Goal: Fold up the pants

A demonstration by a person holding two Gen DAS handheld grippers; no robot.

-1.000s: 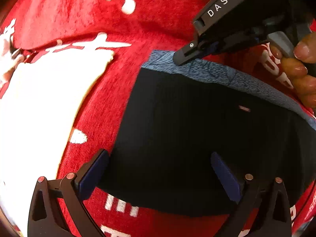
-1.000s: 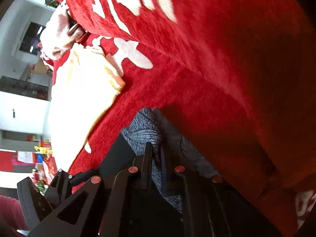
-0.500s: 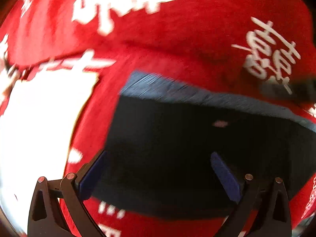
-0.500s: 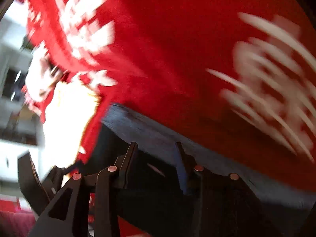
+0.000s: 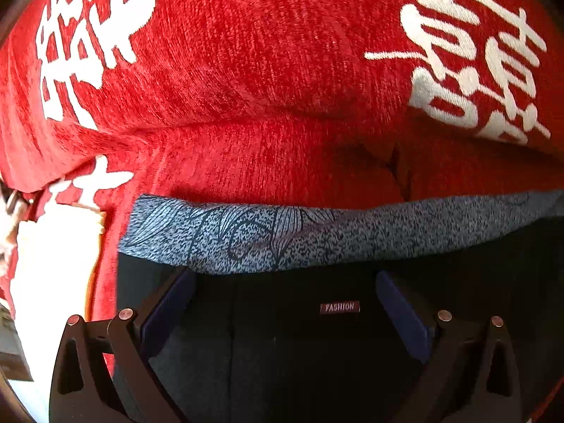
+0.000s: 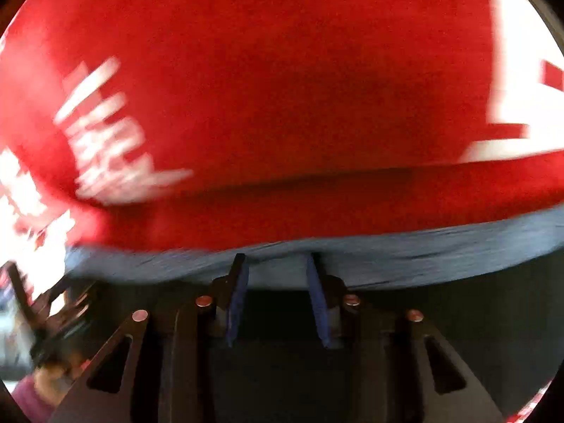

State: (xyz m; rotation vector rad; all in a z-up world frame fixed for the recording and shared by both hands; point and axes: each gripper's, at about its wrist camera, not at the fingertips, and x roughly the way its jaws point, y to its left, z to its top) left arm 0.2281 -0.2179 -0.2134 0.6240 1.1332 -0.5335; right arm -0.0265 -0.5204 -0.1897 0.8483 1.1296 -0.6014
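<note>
Black pants (image 5: pixel 282 352) lie flat on a red blanket (image 5: pixel 264 70), their grey-blue patterned waistband (image 5: pixel 282 232) along the far edge. A small "FASHION" label (image 5: pixel 339 307) sits just below the band. My left gripper (image 5: pixel 282 276) hangs over the pants near the waistband's left end, open wide, with nothing gripped. In the blurred right wrist view, the waistband (image 6: pixel 423 246) runs across the frame. My right gripper (image 6: pixel 275 259) points down at it with its jaws partly apart and closing. The band lies beneath the fingertips and nothing is pinched between them.
The red blanket carries large white characters (image 5: pixel 476 53) and rises in a fold behind the pants. A pale cream cloth (image 5: pixel 53 282) lies to the left of the pants. A person's hand (image 6: pixel 46 380) shows blurred at the lower left of the right wrist view.
My right gripper let go of the waistband corner, opened, rolled and swept fast along the band, leaving the left wrist view. My left gripper slid nearer the waistband.
</note>
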